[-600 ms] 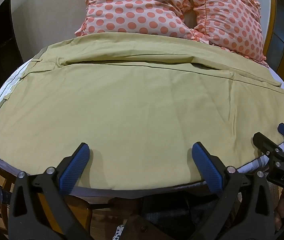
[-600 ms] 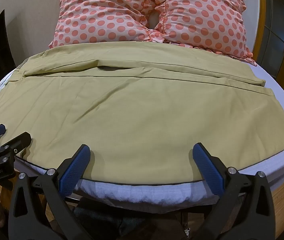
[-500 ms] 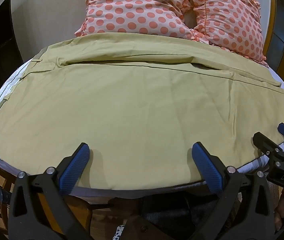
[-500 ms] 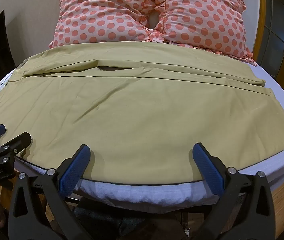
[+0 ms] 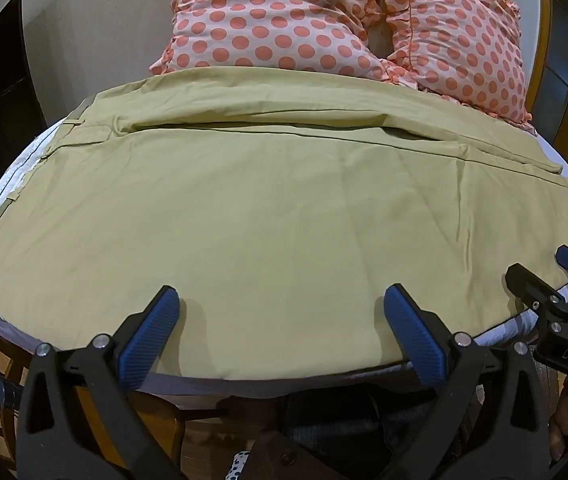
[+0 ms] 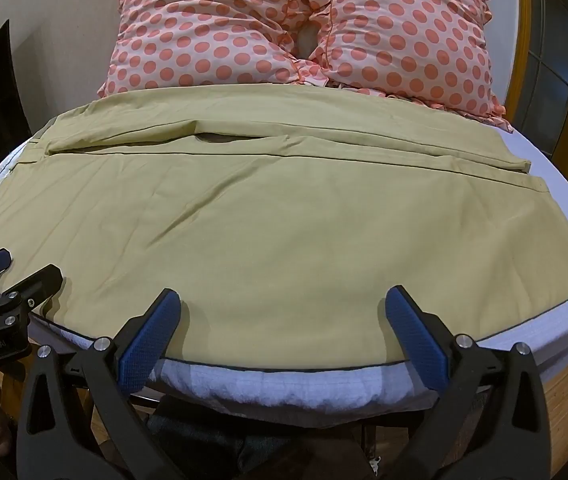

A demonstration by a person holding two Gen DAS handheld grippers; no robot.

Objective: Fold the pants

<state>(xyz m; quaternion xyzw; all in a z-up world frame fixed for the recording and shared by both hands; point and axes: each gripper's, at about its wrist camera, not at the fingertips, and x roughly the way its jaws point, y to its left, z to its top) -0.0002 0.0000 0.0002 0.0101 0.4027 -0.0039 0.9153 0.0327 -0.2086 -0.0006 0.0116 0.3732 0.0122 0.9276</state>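
Pants [image 5: 276, 216] flat on bed; left gripper [image 6: 0, 280] labelled "GenRobot.AI", right gripper [image 5: 552, 280] "DAS"

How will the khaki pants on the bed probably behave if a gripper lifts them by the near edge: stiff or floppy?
The pants look thin and lie flat with soft creases, so they would probably drape and sag. Spread wide across the bed, a one-point lift would likely bunch them. Both the left gripper and right gripper are open, so two grips seem wiser.
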